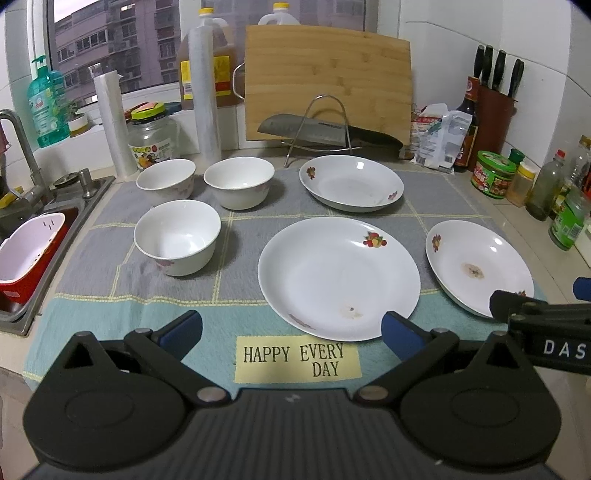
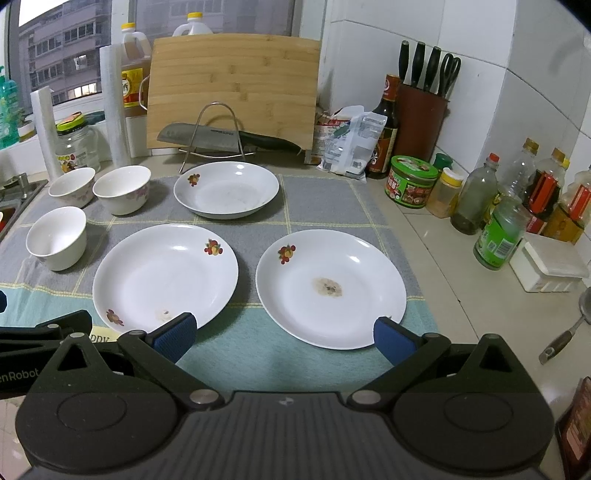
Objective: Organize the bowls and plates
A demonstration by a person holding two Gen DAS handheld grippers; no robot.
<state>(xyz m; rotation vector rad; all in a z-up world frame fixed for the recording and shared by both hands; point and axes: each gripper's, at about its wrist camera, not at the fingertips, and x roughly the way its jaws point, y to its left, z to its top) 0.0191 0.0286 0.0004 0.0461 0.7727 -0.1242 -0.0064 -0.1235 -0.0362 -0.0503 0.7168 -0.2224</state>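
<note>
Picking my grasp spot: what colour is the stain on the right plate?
Brownish-grey, at the centre of the right plate; clearest in the right wrist view.

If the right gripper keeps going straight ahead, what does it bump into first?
Most likely the stained plate: it lies right ahead of the open right gripper, its near rim between the blue fingertips. Height above the mat is unclear.

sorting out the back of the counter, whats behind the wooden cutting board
Two yellow-capped jugs rise above the cutting board; only their tops show. An amber oil jug stands just left. Anything lower behind the board is covered.
</note>
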